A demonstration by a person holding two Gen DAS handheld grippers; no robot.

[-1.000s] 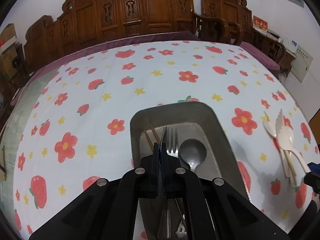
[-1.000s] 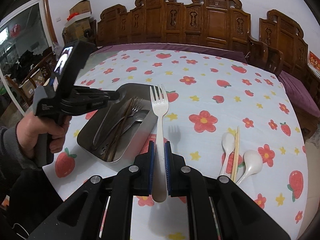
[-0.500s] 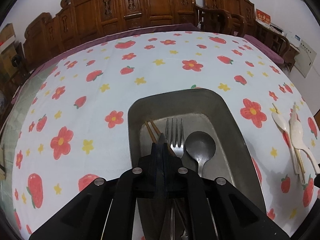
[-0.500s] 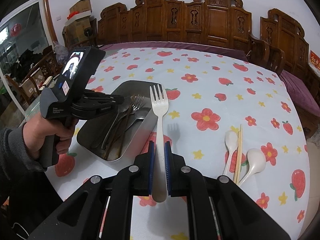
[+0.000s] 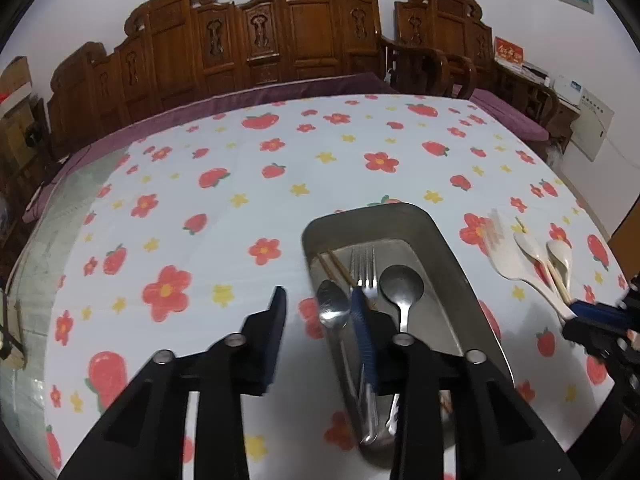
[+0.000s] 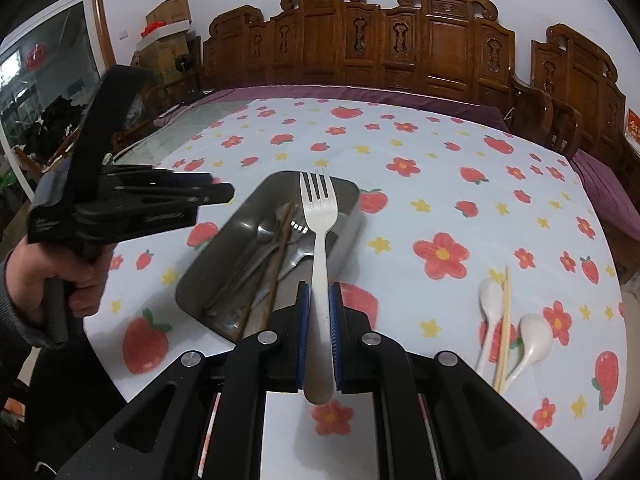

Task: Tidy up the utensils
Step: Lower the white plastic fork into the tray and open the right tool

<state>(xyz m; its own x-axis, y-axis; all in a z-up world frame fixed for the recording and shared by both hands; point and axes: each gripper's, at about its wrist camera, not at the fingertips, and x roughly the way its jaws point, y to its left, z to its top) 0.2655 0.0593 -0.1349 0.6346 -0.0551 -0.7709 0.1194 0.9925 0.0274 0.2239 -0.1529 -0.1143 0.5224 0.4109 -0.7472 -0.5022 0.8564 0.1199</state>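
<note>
A metal tray [image 5: 380,210] holds a metal fork [image 5: 362,266], a large metal spoon [image 5: 402,282], dark chopsticks [image 5: 334,266] and a smaller metal spoon [image 5: 332,308]. My left gripper [image 5: 318,308] hovers over the tray's near left side with its jaws opening. The smaller spoon lies beneath the gap and no pad presses on it. My right gripper [image 6: 318,300] is shut on the handle of a white fork [image 6: 318,216], tines pointing away above the tray [image 6: 224,248]. In the right wrist view, the left gripper [image 6: 222,194] is held by a hand [image 6: 80,280].
Two white spoons [image 6: 490,296] [image 6: 534,332] and pale chopsticks [image 6: 505,320] lie on the flowered tablecloth right of the tray. Carved wooden chairs [image 6: 400,40] line the table's far edge. Boxes and clutter stand at the far left.
My left gripper has gone from shut to open and drawn back to the left; a small metal spoon now lies in the tray. The right gripper with the white fork has shifted closer to the tray.
</note>
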